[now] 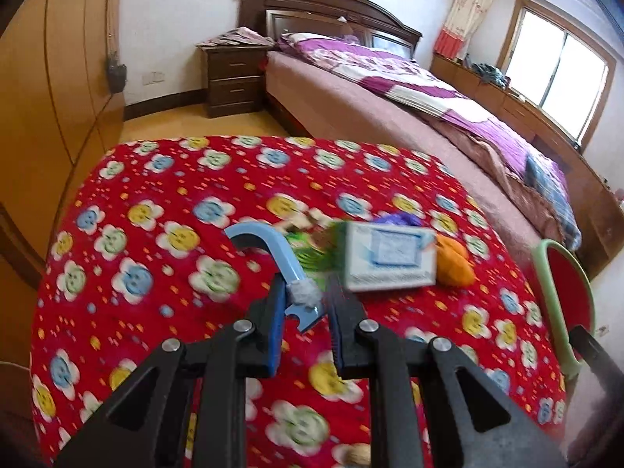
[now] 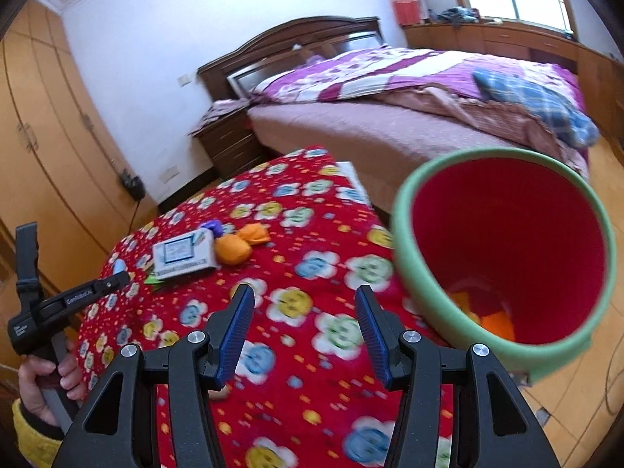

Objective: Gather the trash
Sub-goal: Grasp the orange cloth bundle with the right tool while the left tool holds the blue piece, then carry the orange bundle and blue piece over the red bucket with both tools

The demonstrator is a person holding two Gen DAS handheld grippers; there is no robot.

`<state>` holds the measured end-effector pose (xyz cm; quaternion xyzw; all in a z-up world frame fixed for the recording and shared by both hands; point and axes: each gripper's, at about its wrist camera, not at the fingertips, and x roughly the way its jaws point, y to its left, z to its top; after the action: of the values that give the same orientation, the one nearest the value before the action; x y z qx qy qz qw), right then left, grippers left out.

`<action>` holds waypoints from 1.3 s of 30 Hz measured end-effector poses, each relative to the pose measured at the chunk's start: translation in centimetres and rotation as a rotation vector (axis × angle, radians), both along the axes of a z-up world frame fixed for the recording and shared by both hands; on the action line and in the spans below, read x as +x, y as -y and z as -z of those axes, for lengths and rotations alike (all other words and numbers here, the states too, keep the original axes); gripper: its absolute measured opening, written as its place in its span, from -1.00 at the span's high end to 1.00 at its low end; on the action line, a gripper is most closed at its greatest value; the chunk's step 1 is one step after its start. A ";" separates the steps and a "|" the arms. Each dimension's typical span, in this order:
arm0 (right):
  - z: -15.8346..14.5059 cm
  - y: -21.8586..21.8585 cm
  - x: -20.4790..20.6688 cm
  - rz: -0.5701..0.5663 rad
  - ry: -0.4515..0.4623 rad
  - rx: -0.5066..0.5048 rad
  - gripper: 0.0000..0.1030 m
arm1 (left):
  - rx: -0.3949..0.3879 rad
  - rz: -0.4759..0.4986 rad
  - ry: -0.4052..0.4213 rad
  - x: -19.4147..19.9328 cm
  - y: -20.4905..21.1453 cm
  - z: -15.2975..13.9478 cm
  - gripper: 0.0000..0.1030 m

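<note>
Trash sits in two places: one blue curved plastic piece rests between the pads of the left gripper, whose jaws are narrowed around it, though whether they truly pinch it I cannot tell. Just ahead of those jaws and to their right lie a white box, an orange wrapper, a green packet and something purple behind, bunched mid-table on the red flowered cloth. The right gripper hangs with jaws spread wide and nothing between them. To the right of its jaws, past the table's edge, a green-rimmed red bin is tilted mouth-first toward the table, probably to take a drop; orange scraps lie inside. Bare cloth between pile and bin leaves room to cross; the bed stands beyond
</note>
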<state>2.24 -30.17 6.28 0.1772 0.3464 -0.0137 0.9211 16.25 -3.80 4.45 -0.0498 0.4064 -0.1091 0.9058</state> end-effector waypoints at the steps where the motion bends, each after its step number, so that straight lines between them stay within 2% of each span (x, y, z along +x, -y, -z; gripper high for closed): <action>1: -0.1 -0.5 0.8 -0.011 -0.004 -0.001 -0.07 | -0.001 -0.003 -0.002 0.4 -0.3 0.2 0.62; 11: 2.0 -4.5 8.3 -0.104 -0.067 -0.038 -0.07 | -0.056 -0.039 0.000 2.6 -1.8 2.4 0.62; 18: 4.1 -6.0 12.5 -0.144 -0.110 -0.032 -0.05 | -0.049 -0.028 0.024 2.8 -1.7 3.0 0.62; 21: 4.9 -6.4 13.5 -0.150 -0.124 -0.023 0.25 | -0.050 -0.025 0.026 2.7 -1.6 3.2 0.62; 22: 5.2 -6.4 13.7 -0.149 -0.130 -0.017 0.33 | -0.053 -0.022 0.023 2.8 -1.5 3.3 0.62; 31: 5.7 -6.2 13.4 -0.140 -0.108 0.022 0.56 | -0.047 -0.006 0.017 2.7 -0.7 3.6 0.62; 39: 3.1 -5.1 10.1 -0.113 -0.030 0.052 0.60 | -0.053 -0.009 0.029 2.0 -0.7 3.2 0.62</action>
<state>12.38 -25.11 3.21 0.1810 0.3699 0.0447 0.9102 18.28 -3.11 1.29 -0.0738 0.3901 -0.1166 0.9104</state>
